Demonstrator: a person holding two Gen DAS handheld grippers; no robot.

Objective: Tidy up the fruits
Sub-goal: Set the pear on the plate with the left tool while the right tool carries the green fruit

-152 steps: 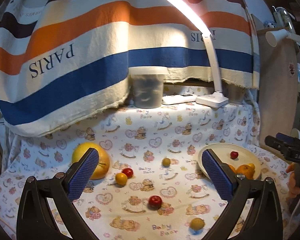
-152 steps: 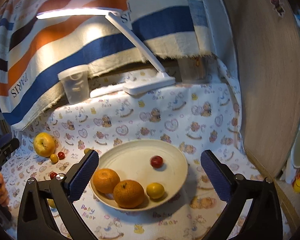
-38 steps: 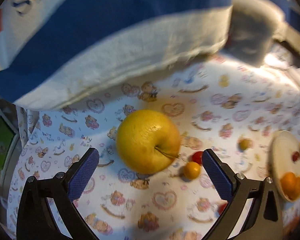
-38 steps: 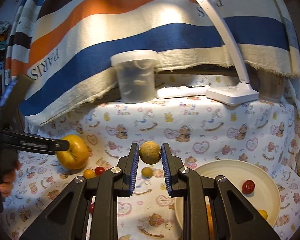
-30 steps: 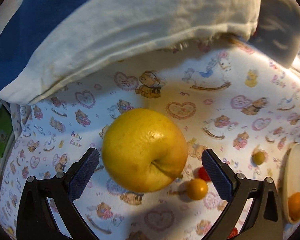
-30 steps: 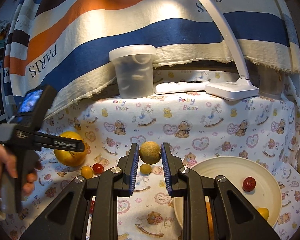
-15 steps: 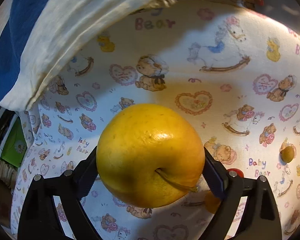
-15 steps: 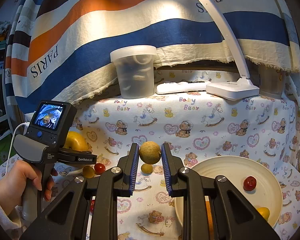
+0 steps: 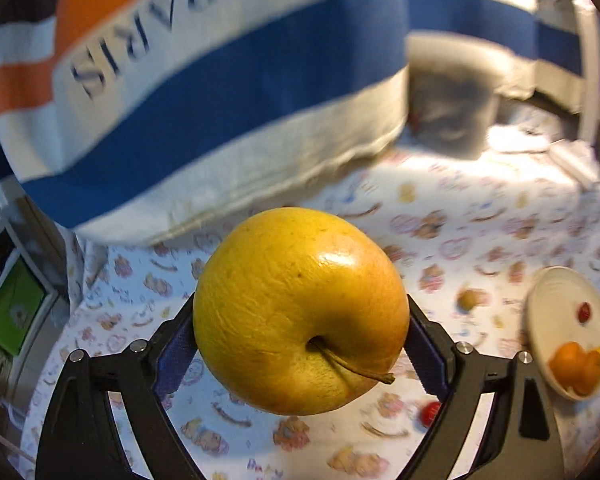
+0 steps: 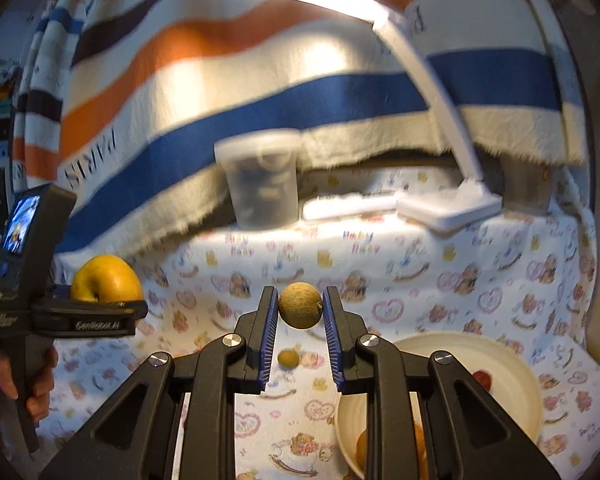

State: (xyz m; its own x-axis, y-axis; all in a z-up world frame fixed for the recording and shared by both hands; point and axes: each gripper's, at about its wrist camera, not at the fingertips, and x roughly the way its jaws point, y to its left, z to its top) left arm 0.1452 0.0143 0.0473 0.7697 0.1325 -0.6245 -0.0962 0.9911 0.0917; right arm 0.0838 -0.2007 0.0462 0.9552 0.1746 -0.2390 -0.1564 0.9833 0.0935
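Note:
A large yellow apple [image 9: 284,280] hangs above the bear-print cloth, stem toward the camera, with my left gripper [image 9: 300,320] shut on it, blue pads pressed to both sides. The right wrist view shows that apple [image 10: 104,276] at the left, held clear of the cloth. My right gripper [image 10: 300,308] is shut on a small tan round fruit [image 10: 300,314], held in the air. The cream plate [image 10: 520,384] lies at lower right with a red cherry tomato [image 10: 482,380] in it. In the left wrist view the plate [image 9: 548,308] also holds oranges [image 9: 576,364].
A small yellowish fruit [image 10: 288,358] and a red tomato [image 9: 430,412] lie loose on the cloth. On the raised ledge behind stand a plastic tub [image 10: 262,184], a white remote [image 10: 348,204] and a lamp base [image 10: 448,208]. A striped towel hangs above. A person's hand [image 10: 0,376] grips the left handle.
My left gripper closed on the yellow apple and lifted it off the cloth. My right gripper rose slightly, still holding the tan fruit.

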